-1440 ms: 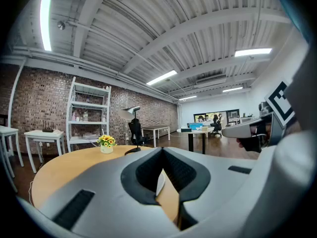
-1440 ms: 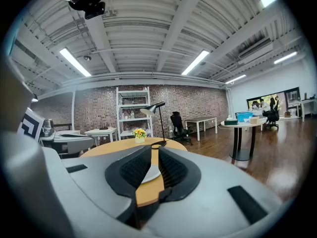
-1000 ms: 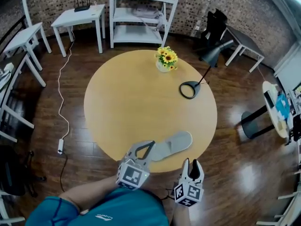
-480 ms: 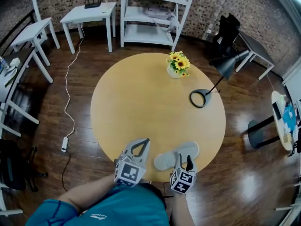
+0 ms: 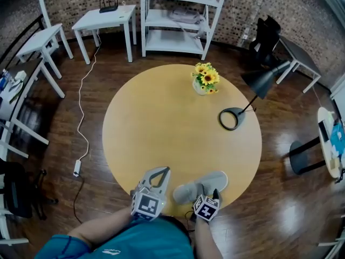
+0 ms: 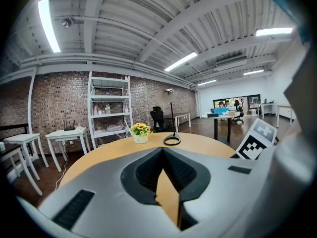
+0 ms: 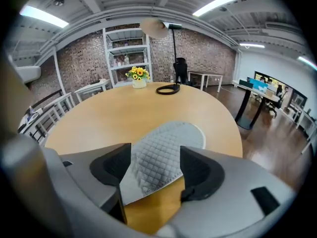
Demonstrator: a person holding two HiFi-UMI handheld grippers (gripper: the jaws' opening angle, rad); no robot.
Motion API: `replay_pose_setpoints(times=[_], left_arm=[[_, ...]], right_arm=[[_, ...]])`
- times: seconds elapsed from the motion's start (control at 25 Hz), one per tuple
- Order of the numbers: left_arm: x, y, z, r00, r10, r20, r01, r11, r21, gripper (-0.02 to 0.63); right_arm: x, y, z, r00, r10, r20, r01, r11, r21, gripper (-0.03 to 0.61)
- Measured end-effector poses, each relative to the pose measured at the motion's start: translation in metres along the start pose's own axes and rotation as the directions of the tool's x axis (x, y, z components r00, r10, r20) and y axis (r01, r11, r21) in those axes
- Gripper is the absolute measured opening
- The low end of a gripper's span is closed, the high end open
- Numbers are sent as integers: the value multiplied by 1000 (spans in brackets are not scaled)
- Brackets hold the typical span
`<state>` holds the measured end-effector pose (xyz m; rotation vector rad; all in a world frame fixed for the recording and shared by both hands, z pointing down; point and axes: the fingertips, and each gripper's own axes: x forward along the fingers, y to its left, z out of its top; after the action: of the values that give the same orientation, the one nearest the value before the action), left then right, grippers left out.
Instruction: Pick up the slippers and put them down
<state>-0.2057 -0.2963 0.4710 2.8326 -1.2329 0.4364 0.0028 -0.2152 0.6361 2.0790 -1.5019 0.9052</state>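
A grey quilted slipper [image 5: 202,183] lies flat on the round wooden table [image 5: 161,123] near its front edge. My right gripper [image 5: 214,191] points down at its near end. In the right gripper view the slipper [image 7: 166,150] has its near end between the jaws of the right gripper [image 7: 156,163]. Those jaws are opening and stand wide, with the pads off the slipper. My left gripper [image 5: 160,171] hovers just left of the slipper, shut, tips together and nothing held. In its own view the left gripper [image 6: 162,150] points across the table [image 6: 99,157].
A vase of yellow flowers [image 5: 205,80] and a black desk lamp with a ring base [image 5: 232,118] stand on the far right of the table. A white shelf unit [image 5: 180,15], white side tables [image 5: 105,18] and a floor cable [image 5: 81,128] lie beyond.
My right gripper has come down from beyond the table's edge onto the slipper's near end, and its jaws have spread. The left gripper has drawn back a little toward the front edge.
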Motion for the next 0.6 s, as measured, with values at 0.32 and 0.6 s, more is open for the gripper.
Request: replay_pose_setpoints(times=[0.32,0.6], left_arm=[[14,-11,-4,1000,-14,-21,14,1000,7,6],[16,-15,-10,998,-24,-55,24,1000,3,6]], right_arm=[[28,25,-16,993,60,-105,-78,980,-181,318],[26,20,-11,994,71,-80,-86,976,-202,115]])
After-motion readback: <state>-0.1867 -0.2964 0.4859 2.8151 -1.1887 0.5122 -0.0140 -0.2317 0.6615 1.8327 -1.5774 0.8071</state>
